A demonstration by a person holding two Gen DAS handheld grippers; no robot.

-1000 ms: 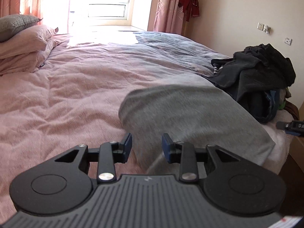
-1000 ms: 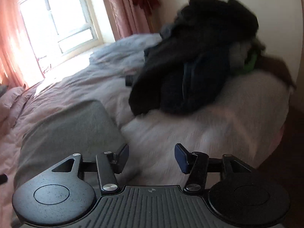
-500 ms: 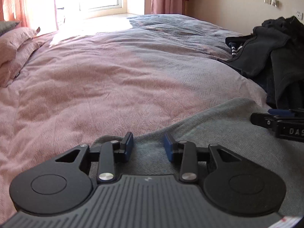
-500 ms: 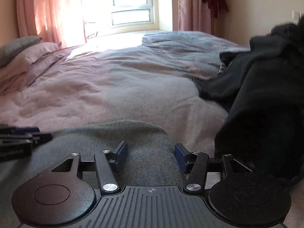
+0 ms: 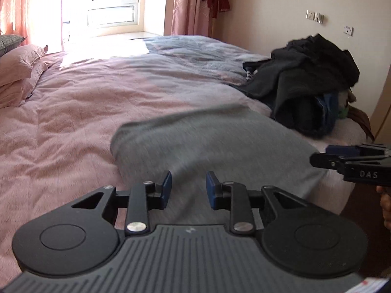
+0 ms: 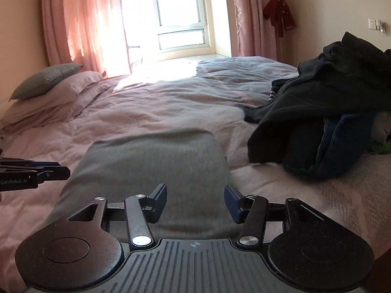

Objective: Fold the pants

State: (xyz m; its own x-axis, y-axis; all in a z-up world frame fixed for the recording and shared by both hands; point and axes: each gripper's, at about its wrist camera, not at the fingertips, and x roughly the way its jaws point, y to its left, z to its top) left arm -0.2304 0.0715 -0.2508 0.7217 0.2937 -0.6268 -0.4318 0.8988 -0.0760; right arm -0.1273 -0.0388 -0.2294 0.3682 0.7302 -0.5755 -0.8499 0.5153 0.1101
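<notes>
A sunlit bedroom: a wide bed (image 6: 151, 112) under a pink quilt, pillows (image 6: 56, 90) at the head, a window (image 6: 180, 14) with pink curtains behind. The grey pants (image 6: 156, 168) lie flat on the quilt near the foot edge, already doubled into a neat oblong, with a heap of dark clothes (image 6: 325, 112) just to the right of them and apart from them.

The left gripper (image 5: 188, 186) hovers over the near left part of the pants, jaws apart and empty. The right gripper (image 6: 195, 201) hangs over the near edge, jaws spread wider, also holding nothing.

The pants look one fold short of finished, so the next grasp matters. Each gripper should come down on a near corner, taking all layers at once so none slips. Lift both corners level and carry them toward the far edge together, keeping the cloth taut between them. Stay clear of the dark heap, and avoid pinching the quilt underneath.
</notes>
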